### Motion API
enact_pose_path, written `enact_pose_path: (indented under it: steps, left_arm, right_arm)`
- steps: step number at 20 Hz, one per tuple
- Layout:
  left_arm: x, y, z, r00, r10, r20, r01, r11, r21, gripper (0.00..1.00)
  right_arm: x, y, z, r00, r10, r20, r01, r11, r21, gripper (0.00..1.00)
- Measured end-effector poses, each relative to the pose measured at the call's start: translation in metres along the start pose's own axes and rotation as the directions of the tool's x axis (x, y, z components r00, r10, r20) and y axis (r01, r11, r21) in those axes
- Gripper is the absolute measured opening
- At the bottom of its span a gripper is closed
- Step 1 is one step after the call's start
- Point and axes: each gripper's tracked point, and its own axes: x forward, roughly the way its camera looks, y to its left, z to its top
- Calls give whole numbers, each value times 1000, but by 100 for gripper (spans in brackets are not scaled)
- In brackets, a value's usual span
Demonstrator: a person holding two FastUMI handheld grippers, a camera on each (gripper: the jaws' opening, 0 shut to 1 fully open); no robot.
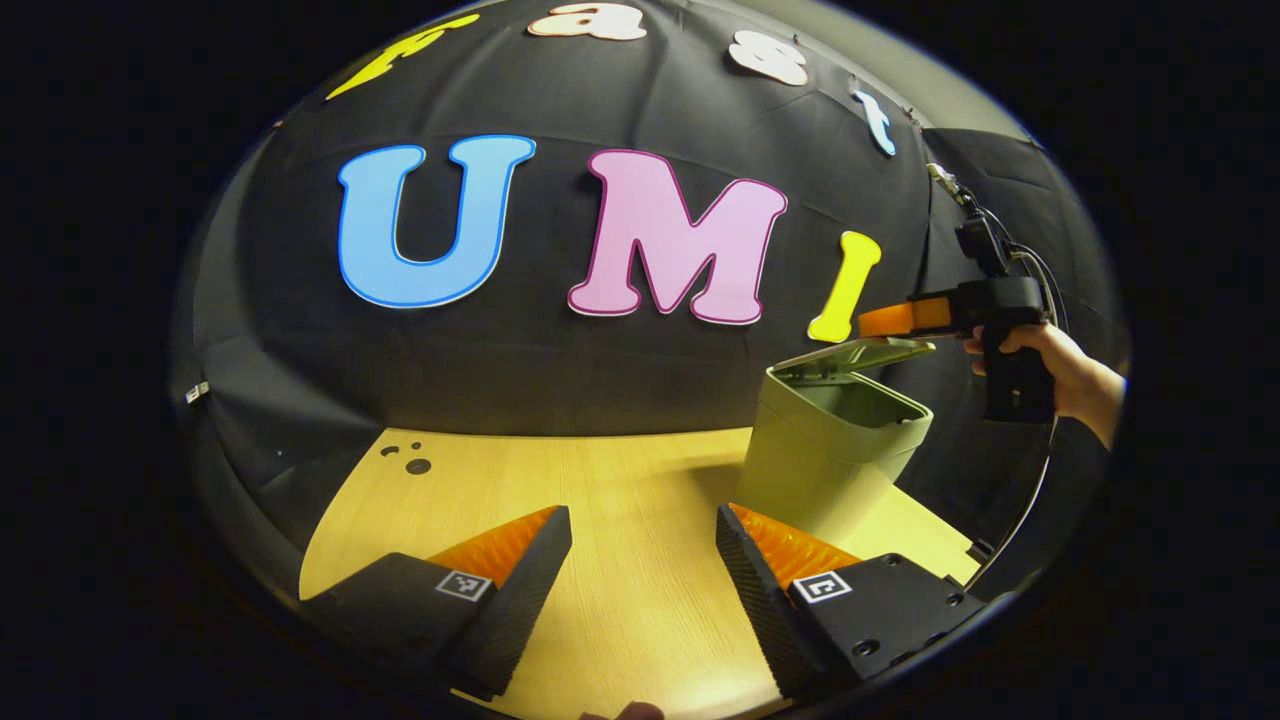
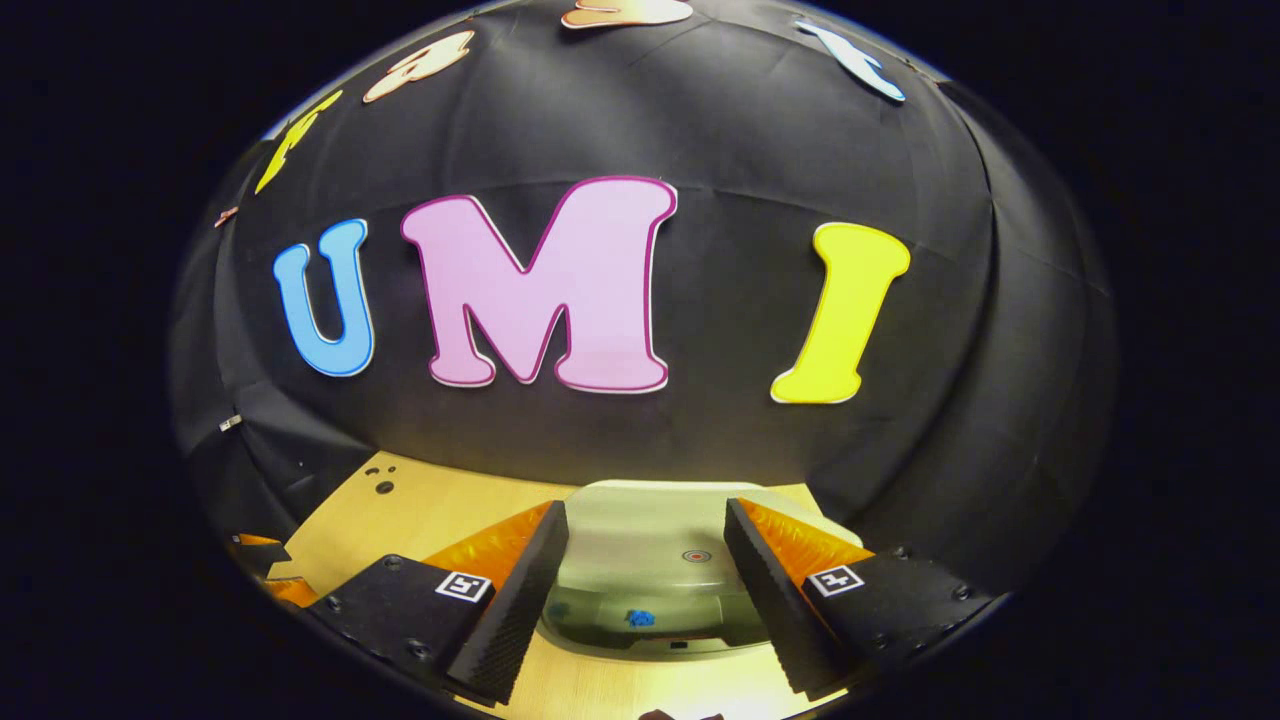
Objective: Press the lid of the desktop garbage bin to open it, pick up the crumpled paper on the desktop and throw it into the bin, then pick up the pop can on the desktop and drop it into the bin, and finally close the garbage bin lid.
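The pale green desktop bin [image 1: 830, 460] stands on the wooden table at the right of the left gripper view. Its lid [image 1: 865, 355] is tilted up, leaving the mouth partly uncovered. A hand [image 1: 1070, 375] holds my right gripper [image 1: 890, 320] just above the lid's raised edge. In the right gripper view the lid [image 2: 650, 545] lies below and between the spread fingers of my right gripper [image 2: 645, 510], which is open. Something small and blue [image 2: 638, 618] shows in the gap under the lid. My left gripper [image 1: 643, 520] is open over bare table, left of the bin.
The wooden table [image 1: 600, 480] has a few small dark holes [image 1: 415, 465] at its far left corner. The black cloth wall rises right behind the table and the bin. A cable [image 1: 1030, 500] hangs from the right gripper past the table's right edge.
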Motion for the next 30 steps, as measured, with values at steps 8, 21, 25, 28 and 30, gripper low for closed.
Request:
enact_pose_path:
  steps: [8,21,25,28,30]
  left_arm:
    - [14,7,-1,998,-68,-15,69,997,22,95]
    - [6,21,-8,998,-67,-8,67,998,-8,95]
    - [2,22,-8,998,-62,-4,62,998,-12,95]
    - [-2,24,-10,998,-58,-3,58,998,-1,95]
    - [-4,25,-10,999,-53,-5,53,999,3,95]
  right_arm:
    - [16,0,-43,996,-32,-82,35,998,42,96]
    - [12,-1,-71,998,-47,-39,49,998,50,98]
    - [5,-19,-73,995,-92,-27,94,991,93,98]
    - [2,-19,-77,997,-82,-8,82,992,97,98]
    - [2,-20,-77,997,-78,-2,78,992,101,98]
